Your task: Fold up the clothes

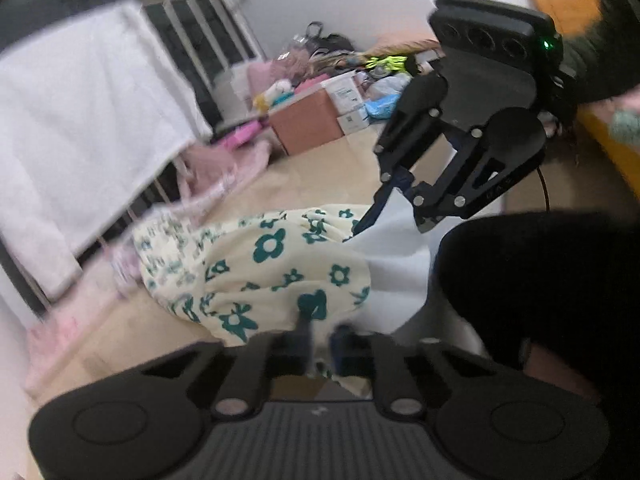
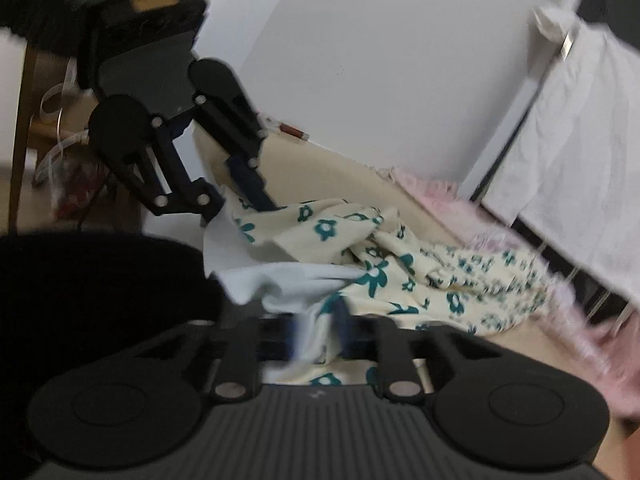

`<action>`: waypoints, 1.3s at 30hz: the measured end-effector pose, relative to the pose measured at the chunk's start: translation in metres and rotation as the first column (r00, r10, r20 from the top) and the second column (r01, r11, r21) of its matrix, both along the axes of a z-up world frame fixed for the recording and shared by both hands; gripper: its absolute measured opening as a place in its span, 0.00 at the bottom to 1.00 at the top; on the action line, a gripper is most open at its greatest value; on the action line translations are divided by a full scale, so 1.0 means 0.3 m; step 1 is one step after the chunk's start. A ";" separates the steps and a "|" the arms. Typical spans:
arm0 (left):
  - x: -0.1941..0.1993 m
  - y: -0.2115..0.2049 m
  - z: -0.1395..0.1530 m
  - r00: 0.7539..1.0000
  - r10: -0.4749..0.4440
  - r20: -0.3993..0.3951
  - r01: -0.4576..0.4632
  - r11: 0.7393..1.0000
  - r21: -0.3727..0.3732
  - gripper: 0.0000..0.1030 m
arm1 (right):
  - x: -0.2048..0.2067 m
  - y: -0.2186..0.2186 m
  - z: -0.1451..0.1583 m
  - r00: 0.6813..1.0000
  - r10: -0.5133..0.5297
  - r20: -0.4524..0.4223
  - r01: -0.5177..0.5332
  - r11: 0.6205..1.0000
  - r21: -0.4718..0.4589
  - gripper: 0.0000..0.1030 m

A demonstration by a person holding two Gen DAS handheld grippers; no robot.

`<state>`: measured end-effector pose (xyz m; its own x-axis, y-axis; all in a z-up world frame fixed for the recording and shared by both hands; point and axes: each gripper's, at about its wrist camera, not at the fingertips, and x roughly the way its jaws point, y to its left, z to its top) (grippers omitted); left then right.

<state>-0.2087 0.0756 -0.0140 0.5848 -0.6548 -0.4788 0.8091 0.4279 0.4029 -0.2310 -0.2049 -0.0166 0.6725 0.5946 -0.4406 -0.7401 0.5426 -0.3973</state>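
floral garment pinched at both ends, low over the floor

on the beige floor the cream garment w/ teal flowers lies bunched, its long axis running across the left wrist view from the pink stuff at left toward the grippers at right; white inner side shows at the near end. no clear front or neck end visible, too crumpled + blurred.

left gripper has its jaws nearly together, clamped on a fold of the garment at the near edge. right gripper likewise pinched narrow on the white edge; in its own view the right gripper has cloth bunched between the pads.

around: white towel hung on a metal rack just beside the garment's far end, pink fluffy mat under it. cardboard box + clutter by the white wall, well apart. dark trouser leg crowds the near right.
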 end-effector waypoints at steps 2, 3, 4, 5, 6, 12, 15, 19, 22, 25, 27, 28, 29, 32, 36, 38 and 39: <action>0.008 0.002 0.050 0.995 -0.005 -0.102 0.003 1.000 -0.017 0.04 | 0.013 -0.022 0.040 0.997 0.010 -0.081 -0.006 0.999 0.050 0.04; 0.012 0.004 0.075 0.988 -0.007 -0.152 0.003 1.000 -0.026 0.04 | 0.002 -0.029 0.057 0.994 0.032 -0.102 -0.028 0.999 0.041 0.04; 0.016 0.005 0.104 0.978 -0.023 -0.208 0.016 0.999 -0.037 0.04 | -0.009 -0.037 0.073 0.991 0.054 -0.123 -0.050 0.998 0.033 0.04; 0.017 0.007 0.141 0.961 -0.060 -0.271 0.048 0.998 -0.051 0.04 | -0.020 -0.044 0.090 0.987 0.076 -0.144 -0.073 0.997 0.025 0.04; 0.025 0.009 0.177 0.939 -0.094 -0.329 0.074 0.994 -0.074 0.04 | -0.029 -0.052 0.108 0.980 0.103 -0.172 -0.101 0.995 0.018 0.04; 0.302 0.028 0.391 0.866 -0.125 -0.484 -0.039 0.948 -0.315 0.06 | 0.143 -0.167 0.343 0.921 0.220 -0.321 -0.162 0.967 0.197 0.04; 0.519 -0.013 0.414 0.822 -0.026 -0.568 -0.199 0.923 -0.330 0.12 | 0.362 -0.193 0.408 0.935 0.115 -0.335 -0.042 0.975 0.217 0.04; 0.800 -0.081 0.292 0.643 0.125 -0.755 -0.462 0.850 -0.253 0.14 | 0.660 -0.143 0.345 0.912 -0.111 -0.394 0.170 0.978 0.120 0.05; 0.896 -0.122 0.190 0.536 0.213 -0.817 -0.571 0.804 -0.165 0.24 | 0.786 -0.102 0.263 0.860 -0.267 -0.435 0.321 0.946 0.053 0.23; 0.877 -0.117 0.189 0.579 0.237 -0.780 -0.581 0.791 -0.191 0.37 | 0.790 -0.135 0.272 0.852 -0.373 -0.367 0.430 0.899 0.083 0.42; 0.839 -0.078 0.229 0.629 0.304 -0.715 -0.620 0.752 -0.226 0.46 | 0.728 -0.189 0.331 0.849 -0.428 -0.311 0.491 0.857 0.159 0.43; 0.815 -0.051 0.253 0.645 0.338 -0.685 -0.641 0.727 -0.246 0.53 | 0.688 -0.219 0.367 0.844 -0.454 -0.285 0.517 0.831 0.205 0.43; 0.787 -0.019 0.277 0.653 0.353 -0.670 -0.656 0.706 -0.267 0.59 | 0.634 -0.249 0.394 0.847 -0.453 -0.280 0.520 0.815 0.255 0.43; 0.715 0.081 0.338 0.652 0.333 -0.681 -0.659 0.693 -0.292 0.67 | 0.458 -0.305 0.386 0.865 -0.342 -0.366 0.472 0.802 0.366 0.58; 0.555 0.123 0.374 0.673 0.309 -0.671 -0.633 0.710 -0.308 0.68 | 0.355 -0.317 0.225 0.771 -0.327 -0.547 0.572 0.733 0.368 0.55; 0.491 0.070 0.378 0.701 0.299 -0.647 -0.593 0.748 -0.298 0.66 | 0.309 -0.317 0.188 0.759 -0.304 -0.575 0.596 0.679 0.429 0.55; 0.459 0.027 0.387 0.741 0.256 -0.620 -0.535 0.784 -0.315 0.66 | 0.299 -0.306 0.184 0.768 -0.299 -0.566 0.592 0.667 0.451 0.55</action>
<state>-0.0711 0.0837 0.1019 0.5891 -0.6344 -0.5004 0.5345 0.7704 -0.3474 -0.1412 -0.2967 0.0387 0.7620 0.4960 -0.4163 -0.3435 0.8546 0.3895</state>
